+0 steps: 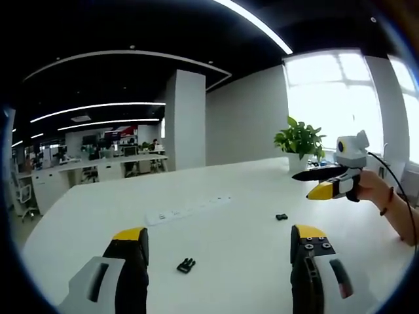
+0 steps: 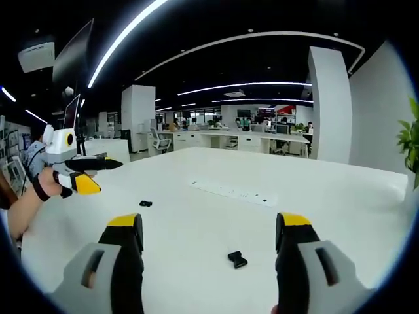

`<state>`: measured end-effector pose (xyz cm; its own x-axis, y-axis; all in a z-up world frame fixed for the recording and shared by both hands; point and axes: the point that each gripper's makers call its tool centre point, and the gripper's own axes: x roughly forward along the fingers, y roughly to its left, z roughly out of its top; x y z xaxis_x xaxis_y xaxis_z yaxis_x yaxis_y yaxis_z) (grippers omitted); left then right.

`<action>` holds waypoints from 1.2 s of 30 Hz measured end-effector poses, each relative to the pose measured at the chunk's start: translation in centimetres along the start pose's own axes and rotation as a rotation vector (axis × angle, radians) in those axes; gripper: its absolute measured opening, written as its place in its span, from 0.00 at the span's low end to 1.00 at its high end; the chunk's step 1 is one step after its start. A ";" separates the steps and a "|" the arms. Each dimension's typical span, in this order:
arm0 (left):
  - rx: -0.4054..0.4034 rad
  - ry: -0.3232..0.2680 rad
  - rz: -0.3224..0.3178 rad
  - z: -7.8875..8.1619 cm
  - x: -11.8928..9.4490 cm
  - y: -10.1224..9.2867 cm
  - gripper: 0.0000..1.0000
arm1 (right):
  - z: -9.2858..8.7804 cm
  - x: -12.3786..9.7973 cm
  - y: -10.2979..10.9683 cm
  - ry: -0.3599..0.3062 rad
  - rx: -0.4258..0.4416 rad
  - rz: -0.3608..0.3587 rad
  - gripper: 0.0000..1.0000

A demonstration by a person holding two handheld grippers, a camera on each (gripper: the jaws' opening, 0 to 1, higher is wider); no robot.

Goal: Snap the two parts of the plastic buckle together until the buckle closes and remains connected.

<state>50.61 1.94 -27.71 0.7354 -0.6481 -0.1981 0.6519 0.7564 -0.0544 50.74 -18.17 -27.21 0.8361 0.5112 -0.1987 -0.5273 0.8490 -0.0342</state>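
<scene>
Both claws gape empty; left claw [image 1: 219,245], right claw [image 2: 209,232], potted plant [image 1: 300,140].

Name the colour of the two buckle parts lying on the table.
Black, both buckle parts; clearest in the left gripper view, against the white table.

Both views are bright and sharp in the middle, lit by long ceiling light strips [image 1: 252,23] that arc across the dark ceiling, while the white table [image 1: 216,242] reflects the light evenly with only faint, soft shadows. In the left gripper view a window [image 1: 334,98] at the upper right is blown out to white glare. Fisheye distortion bends straight lines strongly toward the edges, where detail softens, and the distant office background is small and hazy.
</scene>
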 end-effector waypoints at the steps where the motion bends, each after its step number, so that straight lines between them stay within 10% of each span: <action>1: 0.001 0.004 -0.002 -0.1 0.0 0.0 0.91 | -0.1 0.1 -0.1 0.004 0.001 0.000 0.84; 36: -0.002 -0.005 0.016 0.8 1.2 1.5 0.89 | 0.3 1.1 -0.7 0.008 0.016 0.006 0.83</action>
<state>52.60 2.18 -27.29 0.7467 -0.6363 -0.1938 0.6396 0.7669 -0.0534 52.06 -18.20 -27.06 0.8318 0.5152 -0.2068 -0.5296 0.8481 -0.0174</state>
